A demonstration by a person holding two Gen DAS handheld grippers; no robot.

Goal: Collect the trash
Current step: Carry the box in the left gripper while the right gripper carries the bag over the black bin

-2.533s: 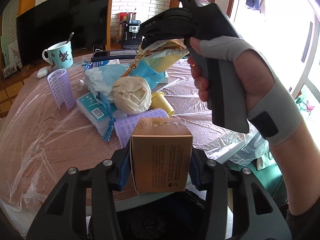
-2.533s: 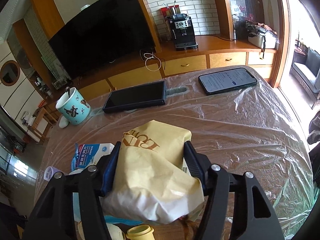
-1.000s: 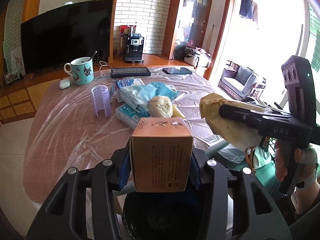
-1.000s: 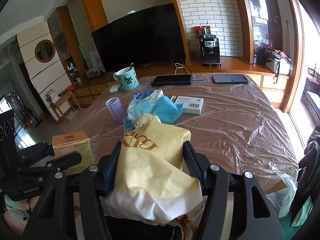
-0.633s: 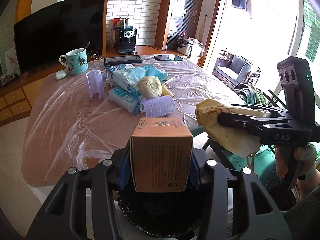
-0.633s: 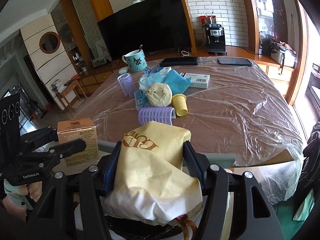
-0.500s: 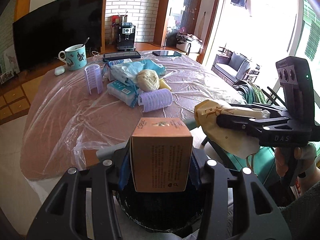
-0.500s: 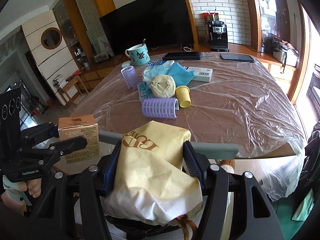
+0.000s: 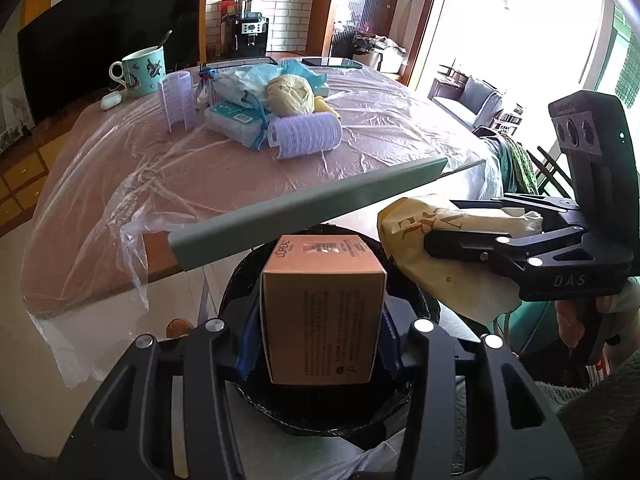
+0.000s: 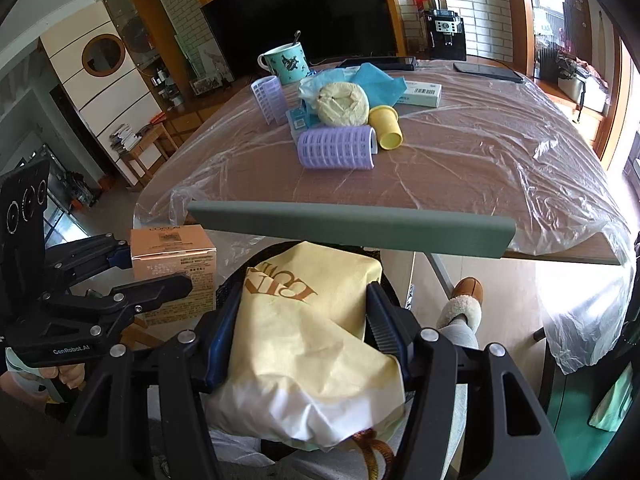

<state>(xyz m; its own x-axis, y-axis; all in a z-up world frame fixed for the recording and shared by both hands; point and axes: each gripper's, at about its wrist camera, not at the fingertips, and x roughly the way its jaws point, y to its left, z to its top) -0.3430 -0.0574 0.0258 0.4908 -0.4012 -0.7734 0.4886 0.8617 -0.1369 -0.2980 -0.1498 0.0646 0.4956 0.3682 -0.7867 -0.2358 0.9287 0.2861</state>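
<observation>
Two hand-held grippers are in view, both above one black bin [image 9: 320,412] beside the desk [image 9: 120,184]. The left hand-held gripper [image 9: 320,336] is clamped on one tan carton [image 9: 322,312]. The right hand-held gripper [image 10: 308,332] is clamped on one yellow paper bag [image 10: 308,336]. On the desk: two purple hair rollers, one lying [image 10: 336,147] and one upright [image 10: 269,98]; one yellow cup [image 10: 386,127]; one crumpled paper ball [image 10: 344,104]; one mug [image 10: 284,63].
</observation>
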